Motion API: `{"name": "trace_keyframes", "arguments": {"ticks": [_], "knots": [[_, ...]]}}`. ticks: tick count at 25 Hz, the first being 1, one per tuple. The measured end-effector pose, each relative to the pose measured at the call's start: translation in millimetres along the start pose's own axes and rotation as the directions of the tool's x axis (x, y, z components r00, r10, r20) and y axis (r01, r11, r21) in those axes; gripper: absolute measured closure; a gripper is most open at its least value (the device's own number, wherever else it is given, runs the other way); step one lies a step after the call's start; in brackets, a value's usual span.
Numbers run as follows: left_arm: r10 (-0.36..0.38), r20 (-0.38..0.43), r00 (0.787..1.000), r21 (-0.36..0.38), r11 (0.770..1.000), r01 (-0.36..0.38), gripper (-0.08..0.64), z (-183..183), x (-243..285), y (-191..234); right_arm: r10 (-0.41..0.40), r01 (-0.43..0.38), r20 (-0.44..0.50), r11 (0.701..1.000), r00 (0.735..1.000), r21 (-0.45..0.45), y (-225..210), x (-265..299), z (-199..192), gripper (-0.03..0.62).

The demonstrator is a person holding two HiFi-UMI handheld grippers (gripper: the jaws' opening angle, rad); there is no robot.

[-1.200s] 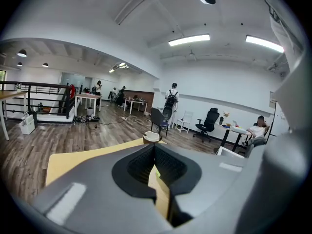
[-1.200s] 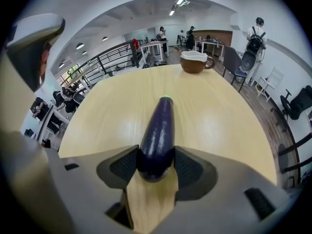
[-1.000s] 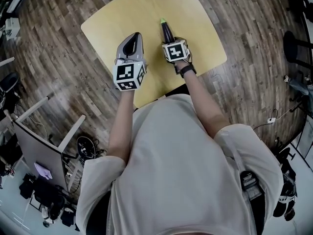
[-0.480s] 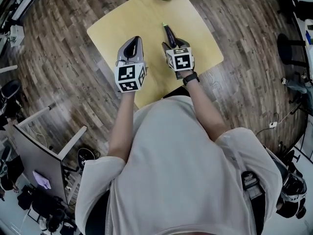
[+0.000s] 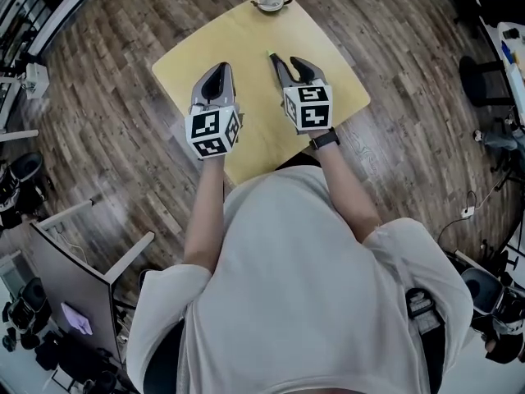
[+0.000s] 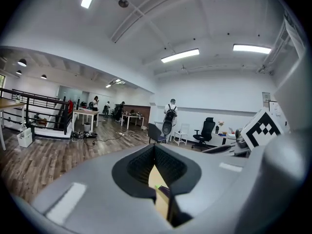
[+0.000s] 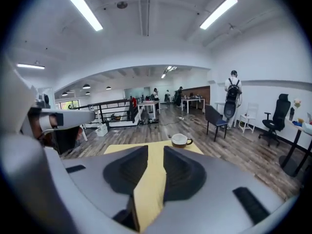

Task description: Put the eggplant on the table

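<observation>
The eggplant [image 5: 277, 66] lies on the yellow table [image 5: 246, 31], free of both tools, its green stem end pointing toward the far side where a cup [image 5: 270, 1] stands near the edge. In the head view the dark body shows just to the left of the right gripper [image 5: 301, 64], partly overlapped by it, and it sits between the two grippers, nearer the right one. The right gripper is held above the tabletop rather than down at the eggplant. Its own view looks along the jaws to bare yellow table and the cup beyond. The jaws stand partly apart with a clear gap from base to tip, they have just been closing, and nothing is between them.

The left gripper [image 5: 217, 76] is held over the near left part of the table, well apart from the cup. Its jaws meet at the tips, closed on nothing. Through the narrow wedge left open behind the tips, its view catches a slice of table with the eggplant's green end and a bit of its dark skin, lying below and beyond the jaws, not touching them
</observation>
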State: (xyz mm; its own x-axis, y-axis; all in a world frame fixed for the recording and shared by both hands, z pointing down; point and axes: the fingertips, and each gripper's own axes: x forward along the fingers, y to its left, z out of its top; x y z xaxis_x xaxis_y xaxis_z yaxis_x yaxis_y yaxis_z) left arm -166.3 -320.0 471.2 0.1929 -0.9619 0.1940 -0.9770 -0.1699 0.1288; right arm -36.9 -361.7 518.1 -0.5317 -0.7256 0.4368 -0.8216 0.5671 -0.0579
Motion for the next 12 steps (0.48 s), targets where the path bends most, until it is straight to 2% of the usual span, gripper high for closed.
{"name": "trace_keyframes", "arguments": {"ticks": [4, 9, 12], "knots": [[-0.017, 0.03, 0.999, 0.01, 1.0, 0.017, 0.549, 18.2, -9.0, -5.4, -0.013, 0.013, 0.095, 1.0, 0.995, 0.004, 1.5, -24.5, 30.7, 0.508], [-0.025, 0.075, 0.997, 0.023, 0.999, 0.024, 0.549, 39.7, -20.0, -12.5, -0.048, 0.025, 0.227, 0.994, 0.973, 0.104, -5.1, -55.3, 57.9, 0.565], [-0.027, 0.096, 0.995, 0.024, 0.999, 0.024, 0.549, 50.3, -23.8, -13.2, -0.069, 0.048, 0.271, 0.995, 0.96, 0.082, -6.4, -67.2, 71.6, 0.58]]}}
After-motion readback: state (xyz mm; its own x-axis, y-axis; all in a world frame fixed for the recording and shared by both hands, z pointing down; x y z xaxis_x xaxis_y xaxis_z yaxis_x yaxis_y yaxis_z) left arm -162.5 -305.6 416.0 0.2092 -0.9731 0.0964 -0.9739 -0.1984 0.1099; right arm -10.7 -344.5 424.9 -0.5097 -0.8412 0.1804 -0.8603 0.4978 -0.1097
